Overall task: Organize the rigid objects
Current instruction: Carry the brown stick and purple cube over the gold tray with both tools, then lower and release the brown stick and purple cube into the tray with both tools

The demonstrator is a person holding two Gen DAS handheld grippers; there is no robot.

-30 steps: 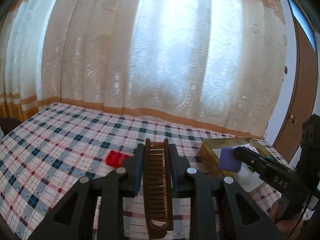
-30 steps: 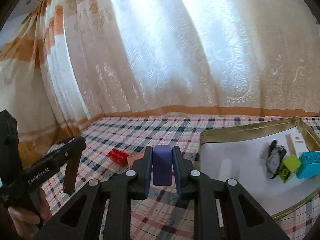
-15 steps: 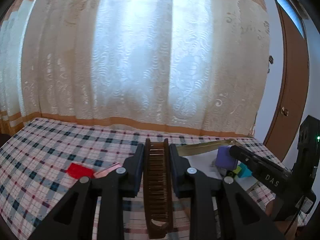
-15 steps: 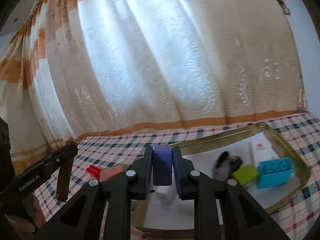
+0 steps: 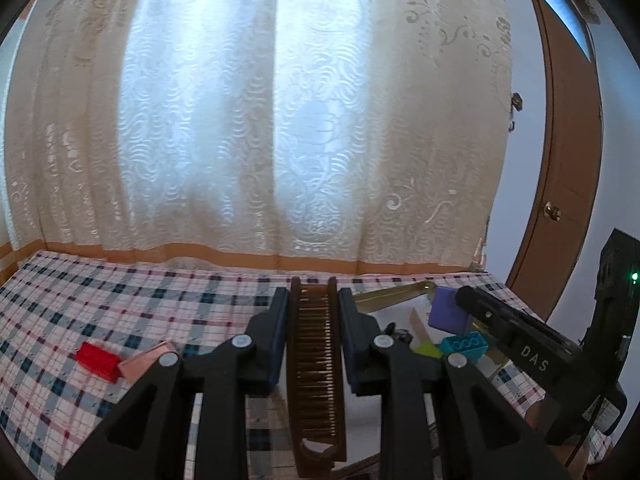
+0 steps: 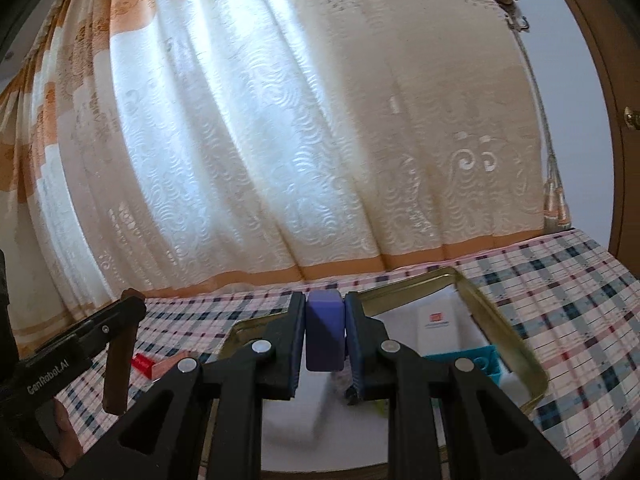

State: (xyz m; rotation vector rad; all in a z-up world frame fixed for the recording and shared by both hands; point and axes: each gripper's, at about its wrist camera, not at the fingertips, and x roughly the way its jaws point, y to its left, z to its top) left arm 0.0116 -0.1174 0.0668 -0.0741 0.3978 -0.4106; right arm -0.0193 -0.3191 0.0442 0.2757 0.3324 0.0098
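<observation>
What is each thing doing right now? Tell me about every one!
left gripper: shut on the brown comb
brown comb: held on edge
right gripper: shut on the purple block
purple block: held above the tray
gold tray: open, holding blocks
red brick: lying on the cloth
pink piece: lying beside the red brick

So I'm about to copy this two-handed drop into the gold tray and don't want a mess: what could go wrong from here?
1. The brown comb is long and pinched only across its width by the left gripper, so it could pivot or catch the gold tray's rim.
2. The purple block in the right gripper may land on the teal brick and bounce.
3. Both grippers converge on one tray and could collide.
</observation>
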